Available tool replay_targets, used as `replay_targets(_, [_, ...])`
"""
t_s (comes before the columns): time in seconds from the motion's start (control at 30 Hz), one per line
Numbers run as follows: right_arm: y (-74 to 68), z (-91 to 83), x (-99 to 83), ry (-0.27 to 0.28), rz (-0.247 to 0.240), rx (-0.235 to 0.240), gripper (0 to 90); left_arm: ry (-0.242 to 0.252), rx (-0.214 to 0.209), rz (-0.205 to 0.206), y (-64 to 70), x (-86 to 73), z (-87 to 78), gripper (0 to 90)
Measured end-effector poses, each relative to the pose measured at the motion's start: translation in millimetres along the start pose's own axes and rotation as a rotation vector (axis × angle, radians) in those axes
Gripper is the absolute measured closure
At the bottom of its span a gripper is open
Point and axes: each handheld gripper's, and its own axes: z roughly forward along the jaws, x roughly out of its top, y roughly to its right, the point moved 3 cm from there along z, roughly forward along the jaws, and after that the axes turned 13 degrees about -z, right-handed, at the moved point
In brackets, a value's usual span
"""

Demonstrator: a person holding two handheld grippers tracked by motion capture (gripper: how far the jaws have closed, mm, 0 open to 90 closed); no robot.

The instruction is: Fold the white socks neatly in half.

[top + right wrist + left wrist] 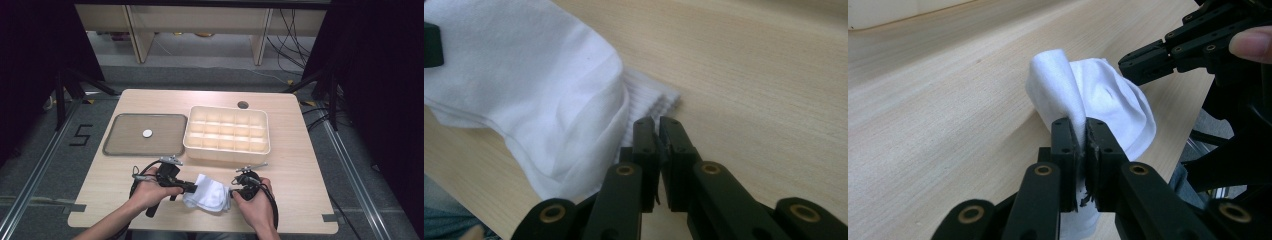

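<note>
A white sock, soft and rumpled with a ribbed cuff, lies near the front edge of the wooden table, between the person's two hands. In the left gripper view a raised fold of the sock stands up from the tabletop and runs down between the jaws. The left gripper is clamped on that fold at the sock's left side, its jaws pressed almost together with the white fabric pinched between them. The right gripper sits at the sock's right side; in the right gripper view its jaws are drawn together with hardly a slit between them, their tips just beside the ribbed cuff, and I cannot tell whether any fabric is caught in them. Farther back on the left lies a grey tray with a small white disc on it, and to its right a cream compartment box. Both stand well apart from the sock, with bare wood between them and on either side of the hands.
</note>
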Motion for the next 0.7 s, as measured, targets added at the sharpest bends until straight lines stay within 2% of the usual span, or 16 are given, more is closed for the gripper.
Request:
replay_targets(0.07, [-0.2,1.2,0.2,0.007,-0.017,-0.003,86.4,-0.002,-0.002,0.003,0.2,0.3,0.0,83.0])
replay_targets(0.1, [-0.2,1.2,0.2,0.007,-0.017,-0.003,86.4,-0.006,-0.019,0.006,-0.2,0.9,0.3,83.0])
replay_targets(0.27, [-4.6,0.9,0.2,0.003,-0.015,-0.005,86.4,-0.001,-0.009,0.002,0.5,1.1,-0.3,83.0])
replay_targets(0.3, [-6.4,1.0,0.2,-0.007,-0.001,0.005,86.4,0.004,-0.003,0.001,0.7,0.9,-0.2,82.9])
replay_targets(0.33, [-6.3,4.2,-0.3,-0.006,-0.017,0.002,86.5,-0.008,0.02,0.006,0.9,0.6,-1.5,82.9])
replay_targets(0.37, [-6.3,4.2,-0.3,-0.006,-0.017,0.002,86.5,-0.008,0.02,0.006,0.9,0.6,-1.5,82.8])
replay_targets(0.4, [-6.4,6.9,-0.5,-0.003,-0.026,0.001,86.5,-0.006,0.017,0.004,0.5,0.6,-1.2,82.8])
replay_targets(0.43, [-6.4,6.9,-0.5,-0.003,-0.026,0.001,86.5,-0.007,-0.004,0.0,-0.3,0.8,-0.3,82.8])
replay_targets(0.5, [-8.3,7.6,-0.5,-0.01,-0.021,0.006,86.5,-0.003,0.001,-0.009,-0.7,1.1,0.4,82.6])
replay_targets(0.57, [-10.1,7.6,-0.7,-0.032,0.006,-0.009,86.5,-0.012,0.031,-0.008,-0.5,1.6,-0.3,82.5])
replay_targets(0.6, [-10.9,6.6,0.1,-0.026,0.009,0.008,86.4,-0.011,0.031,-0.009,-0.6,1.9,-0.1,82.5])
replay_targets(0.63, [-8.1,6.4,0.6,-0.003,-0.024,0.008,86.4,-0.011,0.032,-0.009,-0.6,1.9,-0.2,82.6])
replay_targets(0.67, [-6.2,-0.3,3.6,0.02,-0.004,0.002,86.7,-0.01,0.033,-0.009,-0.5,1.9,-0.3,82.6])
replay_targets(0.7, [-6.2,-0.3,3.6,0.02,-0.004,0.002,86.7,-0.01,0.033,-0.01,-0.5,1.9,-0.3,82.6])
